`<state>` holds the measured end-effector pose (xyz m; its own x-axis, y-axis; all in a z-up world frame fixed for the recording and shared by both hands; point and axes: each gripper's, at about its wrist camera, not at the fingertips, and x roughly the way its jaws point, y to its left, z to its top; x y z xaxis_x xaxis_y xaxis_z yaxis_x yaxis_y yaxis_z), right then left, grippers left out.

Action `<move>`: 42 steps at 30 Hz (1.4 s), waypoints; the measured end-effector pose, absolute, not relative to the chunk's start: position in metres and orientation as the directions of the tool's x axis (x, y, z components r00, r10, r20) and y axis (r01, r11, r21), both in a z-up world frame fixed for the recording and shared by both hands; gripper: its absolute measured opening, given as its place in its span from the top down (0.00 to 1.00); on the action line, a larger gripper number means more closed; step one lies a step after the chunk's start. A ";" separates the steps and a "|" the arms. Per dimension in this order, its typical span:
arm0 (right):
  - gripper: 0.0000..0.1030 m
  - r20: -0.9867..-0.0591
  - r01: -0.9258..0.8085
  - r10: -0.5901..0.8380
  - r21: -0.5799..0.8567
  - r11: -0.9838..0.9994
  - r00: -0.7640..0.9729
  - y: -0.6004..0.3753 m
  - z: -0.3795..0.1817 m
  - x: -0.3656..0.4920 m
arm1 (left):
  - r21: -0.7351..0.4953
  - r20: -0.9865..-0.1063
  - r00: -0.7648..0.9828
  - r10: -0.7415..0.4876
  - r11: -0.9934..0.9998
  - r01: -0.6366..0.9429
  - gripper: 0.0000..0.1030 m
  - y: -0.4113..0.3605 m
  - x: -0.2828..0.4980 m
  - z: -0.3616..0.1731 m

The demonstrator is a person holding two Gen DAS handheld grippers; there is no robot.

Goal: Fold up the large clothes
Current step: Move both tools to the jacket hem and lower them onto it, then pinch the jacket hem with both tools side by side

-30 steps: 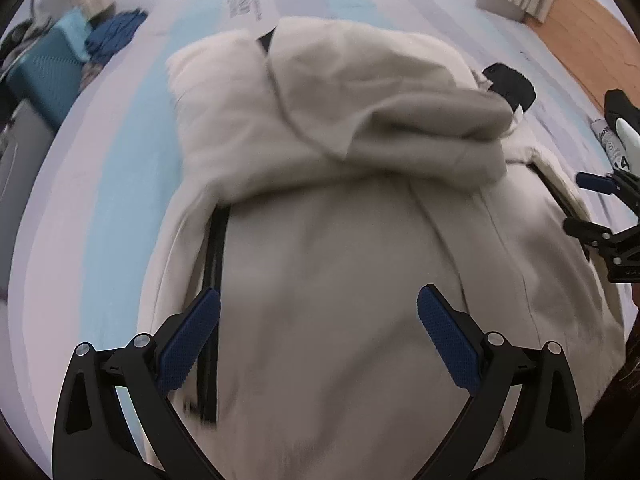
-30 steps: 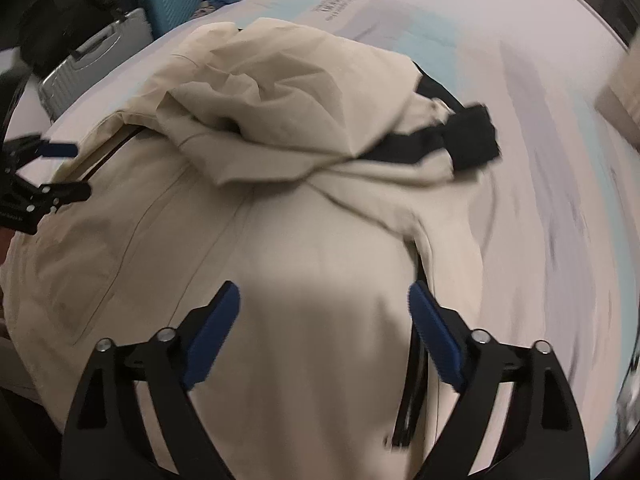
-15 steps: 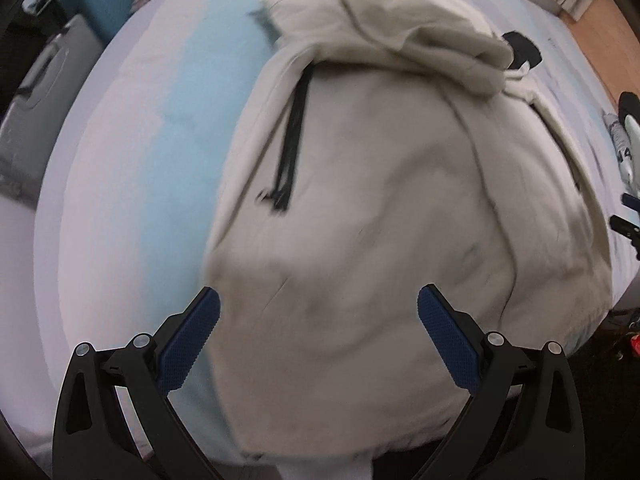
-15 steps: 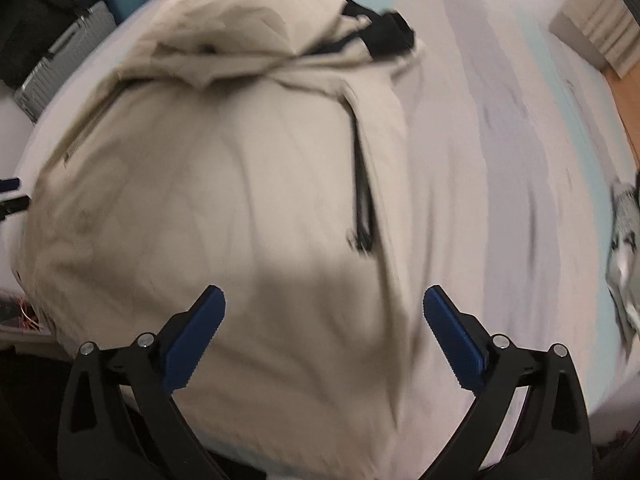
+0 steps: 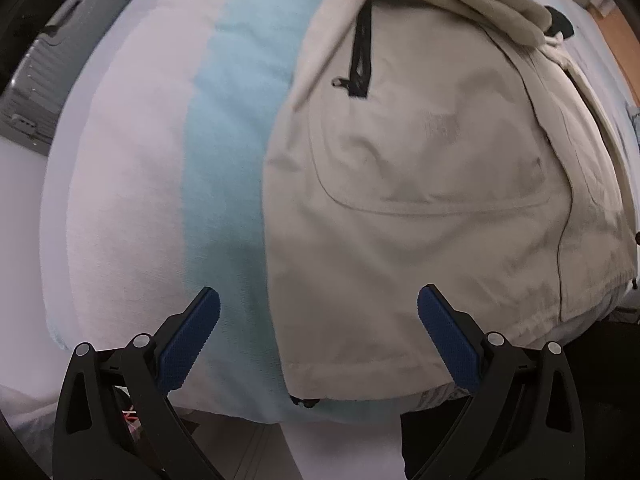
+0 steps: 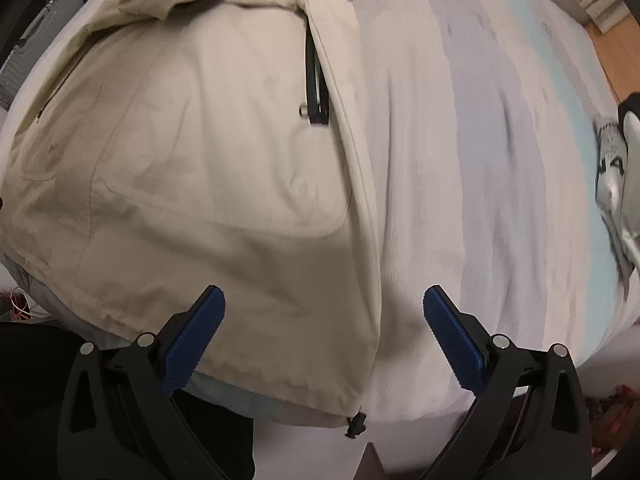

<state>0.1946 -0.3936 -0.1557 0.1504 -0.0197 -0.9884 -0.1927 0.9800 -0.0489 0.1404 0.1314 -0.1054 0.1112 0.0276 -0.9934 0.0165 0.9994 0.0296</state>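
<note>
A large beige hooded jacket [image 5: 432, 184] lies flat on a bed, hem toward me, hood folded down at the far end; it also shows in the right wrist view [image 6: 208, 168]. It has black pocket zippers [image 5: 360, 60] [image 6: 314, 80]. My left gripper [image 5: 318, 340] is open and empty, hovering over the jacket's near left hem corner. My right gripper [image 6: 324, 340] is open and empty, hovering over the near right hem corner, where a black drawcord toggle [image 6: 356, 424] hangs.
The bed [image 5: 140, 160] has a white and light-blue striped cover, and its near edge lies just below both grippers. Grey suitcases [image 5: 36, 80] stand at the left. A sock-like item [image 6: 612, 168] lies on the bed's right side. Wooden floor [image 6: 616, 56] shows far right.
Both grippers have pulled back from over the jacket's middle toward its hem at the bed's near edge. The left has shifted left, the right has shifted right. Both stayed open.
</note>
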 end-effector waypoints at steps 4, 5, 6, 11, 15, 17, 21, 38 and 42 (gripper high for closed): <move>0.07 -0.991 -0.180 -0.010 -0.034 0.983 0.133 -0.390 -0.166 0.193 | -0.008 -0.994 0.110 -0.008 1.000 0.003 0.06 0.129 0.144 -0.115; 0.07 -0.992 -0.172 -0.007 -0.029 0.985 0.126 -0.391 -0.169 0.192 | -0.017 -0.994 0.109 -0.016 1.000 -0.002 0.06 0.127 0.145 -0.117; 0.07 -0.993 -0.167 -0.004 -0.025 0.986 0.120 -0.391 -0.171 0.192 | -0.027 -0.994 0.108 -0.025 1.000 -0.009 0.06 0.127 0.145 -0.120; 0.07 -0.994 -0.148 -0.005 -0.021 0.989 0.105 -0.397 -0.180 0.192 | -0.043 -0.995 0.097 -0.038 0.997 -0.056 0.06 0.131 0.137 -0.129; 0.07 -0.997 -0.111 0.001 -0.007 0.994 0.072 -0.410 -0.188 0.192 | -0.055 -0.995 0.088 -0.049 0.996 -0.069 0.06 0.137 0.129 -0.133; 0.07 -0.998 -0.095 0.010 0.005 0.996 0.055 -0.416 -0.193 0.188 | -0.067 -0.995 0.076 -0.061 0.995 -0.080 0.06 0.139 0.124 -0.137; 0.09 -0.998 -0.107 0.048 0.044 0.993 0.034 -0.417 -0.200 0.188 | -0.099 -0.994 0.063 -0.091 0.986 -0.133 0.06 0.154 0.102 -0.148; 0.57 -0.997 -0.129 0.049 0.056 0.990 -0.056 -0.405 -0.213 0.204 | -0.140 -0.990 -0.001 -0.141 0.987 -0.080 0.61 0.166 0.096 -0.152; 0.72 -0.997 -0.132 0.021 0.029 0.991 -0.068 -0.406 -0.210 0.211 | -0.123 -0.992 -0.007 -0.124 0.991 -0.048 0.76 0.155 0.102 -0.135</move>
